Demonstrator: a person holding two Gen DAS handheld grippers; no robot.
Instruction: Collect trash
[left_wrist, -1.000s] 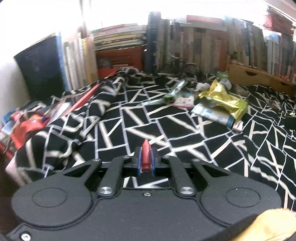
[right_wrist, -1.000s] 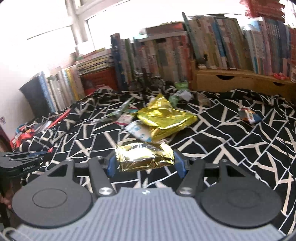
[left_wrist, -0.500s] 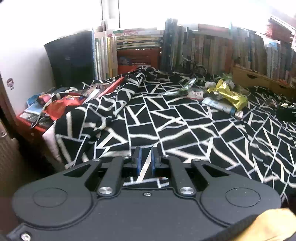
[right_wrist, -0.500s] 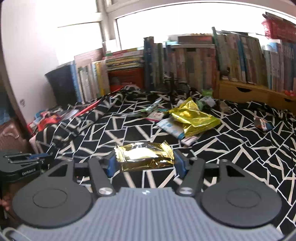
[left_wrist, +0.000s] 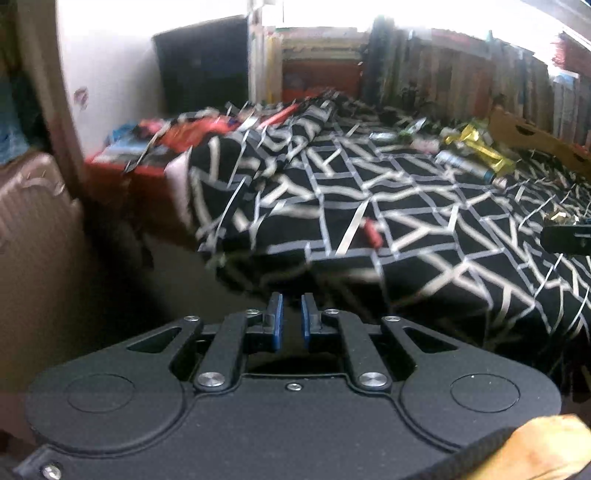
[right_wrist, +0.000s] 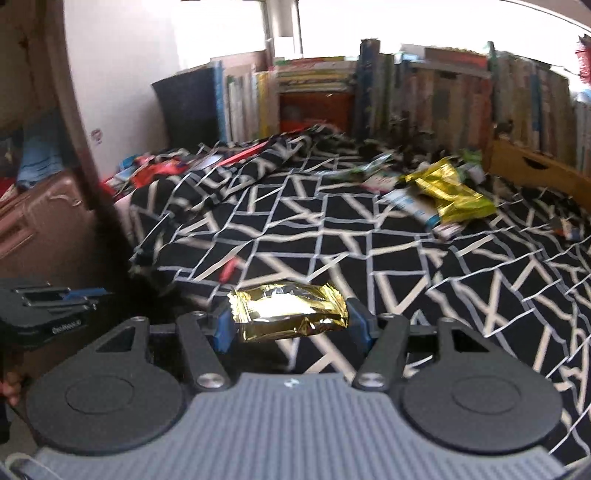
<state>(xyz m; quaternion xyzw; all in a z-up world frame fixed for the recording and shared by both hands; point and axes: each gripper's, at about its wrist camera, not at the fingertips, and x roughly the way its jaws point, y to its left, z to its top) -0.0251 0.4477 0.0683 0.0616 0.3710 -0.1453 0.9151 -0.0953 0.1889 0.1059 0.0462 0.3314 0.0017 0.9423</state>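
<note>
My right gripper (right_wrist: 291, 325) is shut on a small gold foil wrapper (right_wrist: 288, 312), held crosswise above the near edge of the black-and-white bedspread (right_wrist: 332, 236). My left gripper (left_wrist: 291, 317) hangs off the bed's front-left corner, open by a narrow gap with nothing in it. A small red wrapper (left_wrist: 371, 232) lies on the spread just beyond it. More trash sits far back on the bed: a big gold bag (right_wrist: 448, 192), a white-blue wrapper (right_wrist: 410, 203) and green wrappers (right_wrist: 369, 168).
A brown suitcase (left_wrist: 33, 221) stands left of the bed. Beside it sits a red crate with magazines (left_wrist: 147, 147). Books (right_wrist: 424, 99) line the back wall, with a wooden box (right_wrist: 535, 166) at the right. A small wrapper (right_wrist: 565, 229) lies far right.
Both grippers have drawn back from the bed and swung left. The red wrapper left my left gripper and now lies on the spread. The right still holds the gold wrapper.
</note>
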